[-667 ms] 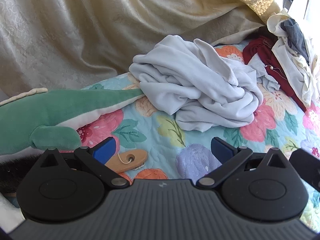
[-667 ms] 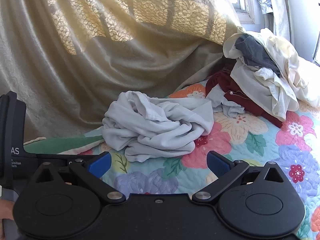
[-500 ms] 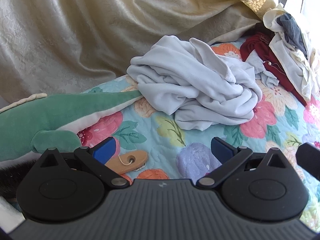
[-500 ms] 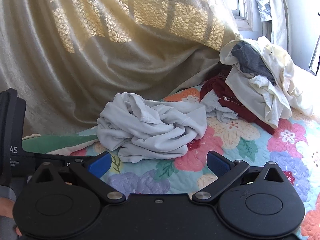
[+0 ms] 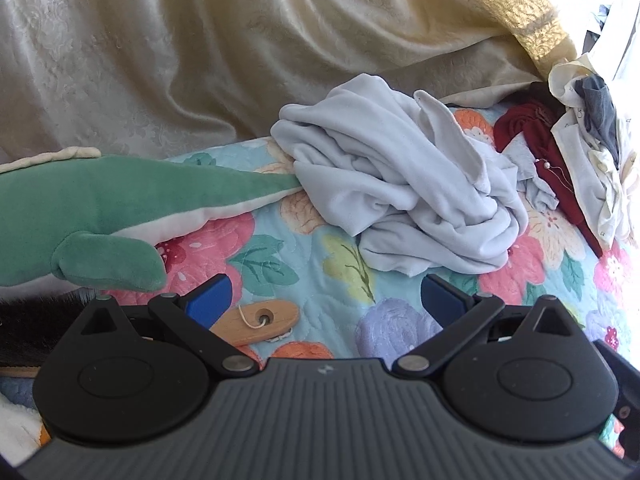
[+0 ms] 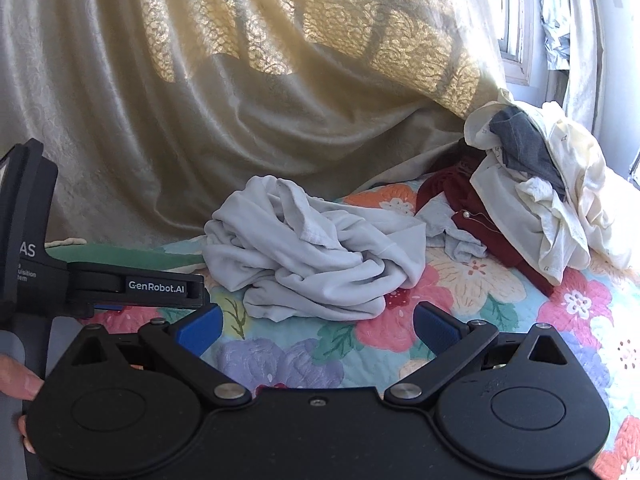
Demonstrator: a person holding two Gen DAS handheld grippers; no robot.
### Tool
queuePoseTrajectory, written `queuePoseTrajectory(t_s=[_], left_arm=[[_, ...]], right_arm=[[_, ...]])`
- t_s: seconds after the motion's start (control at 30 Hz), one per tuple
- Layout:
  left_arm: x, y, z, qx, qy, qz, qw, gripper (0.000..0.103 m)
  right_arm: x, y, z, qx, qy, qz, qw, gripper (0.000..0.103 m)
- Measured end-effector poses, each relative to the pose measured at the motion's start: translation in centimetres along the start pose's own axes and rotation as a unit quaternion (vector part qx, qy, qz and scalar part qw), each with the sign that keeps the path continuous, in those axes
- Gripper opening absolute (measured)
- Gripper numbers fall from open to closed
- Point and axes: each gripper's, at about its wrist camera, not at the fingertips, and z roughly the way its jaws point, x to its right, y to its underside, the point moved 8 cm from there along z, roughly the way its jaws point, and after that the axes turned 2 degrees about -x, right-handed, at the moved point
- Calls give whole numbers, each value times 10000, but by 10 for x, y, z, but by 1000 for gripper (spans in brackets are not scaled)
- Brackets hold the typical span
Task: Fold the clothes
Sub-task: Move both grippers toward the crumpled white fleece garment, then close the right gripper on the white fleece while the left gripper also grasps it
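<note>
A crumpled pale grey garment (image 5: 404, 196) (image 6: 316, 256) lies in a heap on the floral quilt (image 5: 280, 260) (image 6: 500, 292). My left gripper (image 5: 326, 300) hovers open just short of it, with nothing between its blue pads. My right gripper (image 6: 316, 326) is open too, empty, a little back from the heap's near edge. The left gripper's body (image 6: 132, 284) shows at the left of the right wrist view. Behind and to the right sits a pile of other clothes (image 5: 580, 152) (image 6: 532, 196): dark red, cream and grey pieces.
A green plush toy (image 5: 104, 212) lies along the quilt at the left. A wooden brush handle (image 5: 256, 322) rests just under the left pad. A cream curtain (image 6: 260, 92) hangs down behind the bed. A hand (image 6: 16, 380) shows at the lower left.
Both grippers have shifted slightly; the grey heap sits a little further left in the right wrist view, and the left gripper's body has come further into it. Both stay open.
</note>
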Motion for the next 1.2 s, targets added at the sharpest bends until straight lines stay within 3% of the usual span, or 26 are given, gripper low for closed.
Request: queuePoseTrajectory(t_s=[0.4,0.63,0.87,1.03,1.2], left_arm=[[-6,0,0,-74,-58,-30,10000,103],[2,3,5,-113,255,-23,9996,103],[12,-7,19,80,340,-96,9993,103],[32,-14,39,186,-68,460,9987,103],[32,-40,58,168,148,277,9994,103]], right_arm=[[11,2,11,-93,-16,231,9997,103],[5,-3,6,156,-662,355,9971,103],[17,4,15,226,-857,594,9943,103],[31,0,21,374,-1176,953,9878,103],[44,-15,34,282,-1443,1265,9810,103]])
